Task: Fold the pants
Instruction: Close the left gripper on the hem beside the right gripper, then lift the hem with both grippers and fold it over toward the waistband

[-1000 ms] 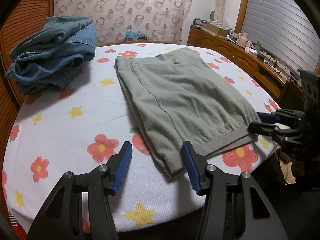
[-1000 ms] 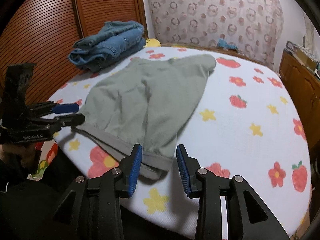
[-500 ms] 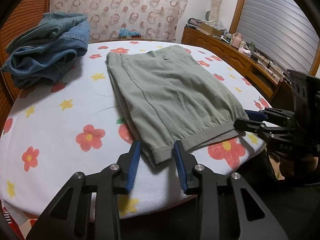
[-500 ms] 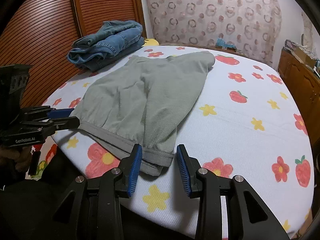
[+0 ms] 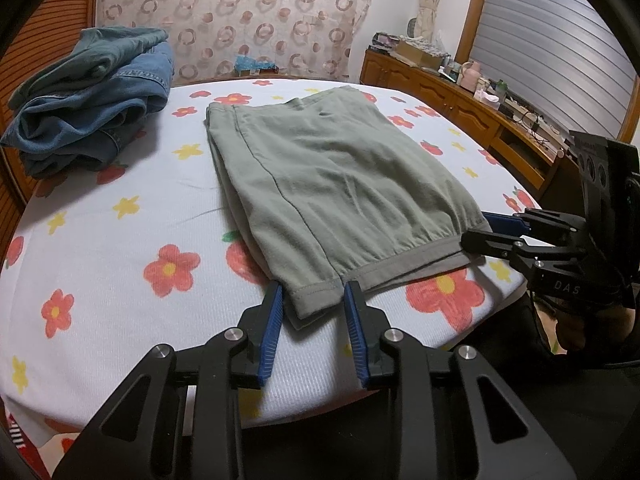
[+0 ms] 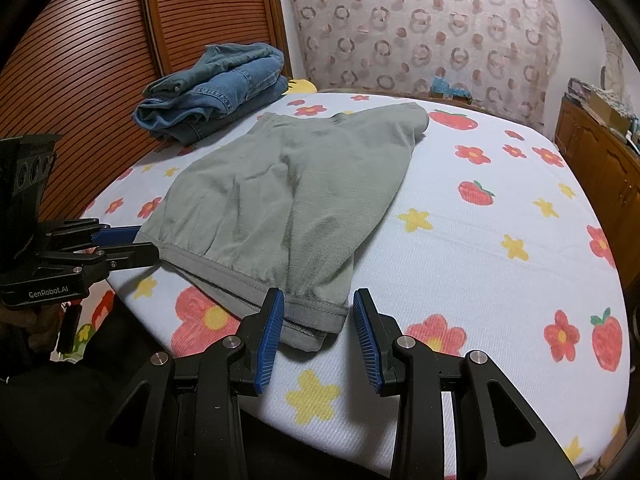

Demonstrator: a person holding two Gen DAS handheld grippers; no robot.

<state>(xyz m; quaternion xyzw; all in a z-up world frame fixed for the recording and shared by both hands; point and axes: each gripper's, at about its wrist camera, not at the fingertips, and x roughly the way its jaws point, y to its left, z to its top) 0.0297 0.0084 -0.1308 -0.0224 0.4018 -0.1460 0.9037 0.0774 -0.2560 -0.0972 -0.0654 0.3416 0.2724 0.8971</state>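
Nearest, at the front edge of the round counter (image 5: 100, 280) with its white flowered cloth, the left hand-held gripper (image 5: 313, 304) straddles the near left corner of the olive-green pants (image 5: 340, 172). Its jaws have just been closing; the hem corner lies between the blue pads (image 5: 271, 328), which stand a little off the cloth on both sides and are not yet pressing it. The right hand-held gripper (image 6: 319, 311) straddles the other near corner of the hem. Its left pad is at the fabric's edge, its right pad plainly apart from it, so its jaws stand apart as well. From the left wrist view this gripper enters at the right edge, its tips at the hem's right end.

The pants lie flat in the middle of the counter, folded into a broad panel, the banded hem toward the near edge and the rest running away toward the far side. At the far left sits a heap of blue denim clothes (image 5: 88, 96), well apart from the pants. Beyond the counter hangs a patterned curtain (image 5: 240, 12), and a wooden cabinet (image 5: 460, 104) runs along the right wall.
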